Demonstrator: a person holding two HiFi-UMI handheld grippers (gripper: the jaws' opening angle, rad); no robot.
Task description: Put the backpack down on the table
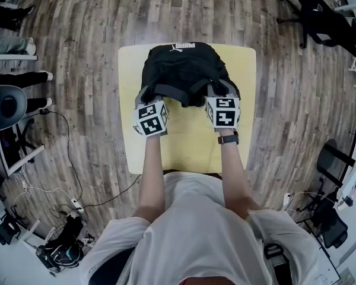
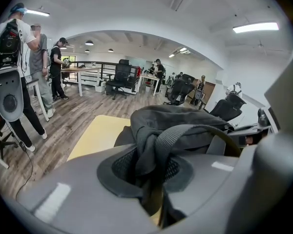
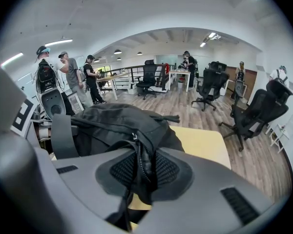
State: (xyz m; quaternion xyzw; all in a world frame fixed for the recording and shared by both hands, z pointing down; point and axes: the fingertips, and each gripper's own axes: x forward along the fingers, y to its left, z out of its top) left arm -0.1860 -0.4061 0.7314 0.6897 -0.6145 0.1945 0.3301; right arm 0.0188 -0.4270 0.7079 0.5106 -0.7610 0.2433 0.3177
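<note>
Two clenched pairs of fingers hold the soft, slumping black backpack over the yellow desk's far half: my left gripper pinches a webbing strap, my right gripper the zipper seam, likely sturdier holds than loose cloth.

We see a plank floor; on it are an office chair, a power strip and a bystander.

Matt black woven cloth on the backpack, coarse ribbed webbing for its strap, a smooth matt pale-yellow top on the counter, grained wood planks across the floor, dull grey plastic on the jaws of the left gripper and right gripper, with rough black mesh-textured pads.
</note>
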